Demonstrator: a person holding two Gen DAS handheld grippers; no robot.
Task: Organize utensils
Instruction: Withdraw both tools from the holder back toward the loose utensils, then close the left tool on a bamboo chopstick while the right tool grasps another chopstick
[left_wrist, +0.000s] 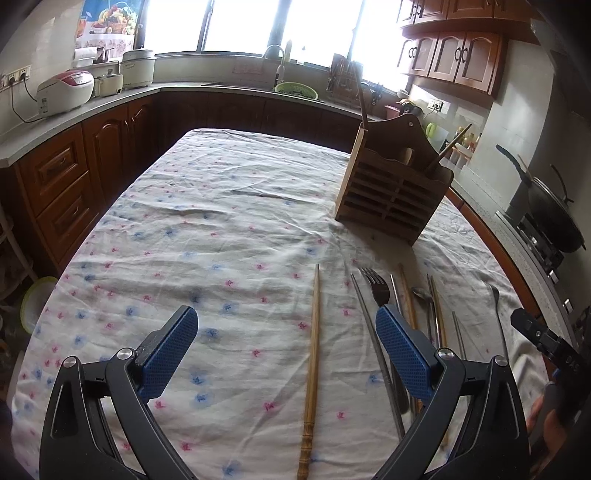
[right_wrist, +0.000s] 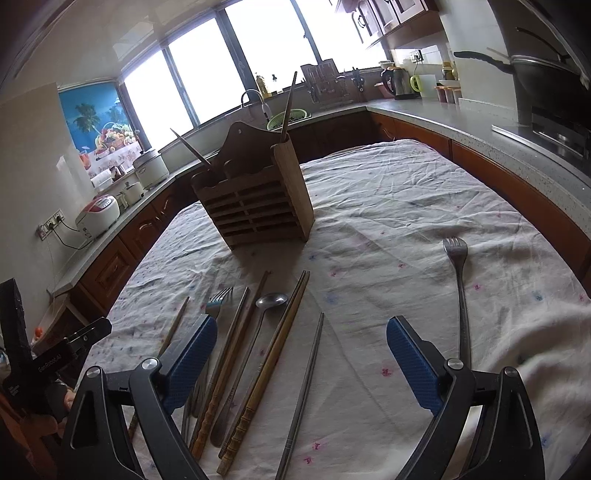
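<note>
A wooden utensil holder (left_wrist: 393, 184) stands on the cloth-covered table, with two chopsticks sticking out of it; it also shows in the right wrist view (right_wrist: 258, 199). My left gripper (left_wrist: 286, 332) is open and empty above a single wooden chopstick (left_wrist: 314, 354). To its right lie a fork (left_wrist: 376, 286), metal and wooden chopsticks and a spoon (left_wrist: 421, 294). My right gripper (right_wrist: 301, 343) is open and empty above a metal chopstick (right_wrist: 304, 384), a pair of wooden chopsticks (right_wrist: 273, 354), a spoon (right_wrist: 271, 301) and a fork (right_wrist: 219, 297). Another fork (right_wrist: 458, 273) lies apart at the right.
The floral tablecloth (left_wrist: 207, 236) is wrinkled. Kitchen counters surround the table, with rice cookers (left_wrist: 66, 90) at the left, a sink with a green basket (left_wrist: 295, 90) at the back and a wok on the stove (left_wrist: 550, 214) at the right.
</note>
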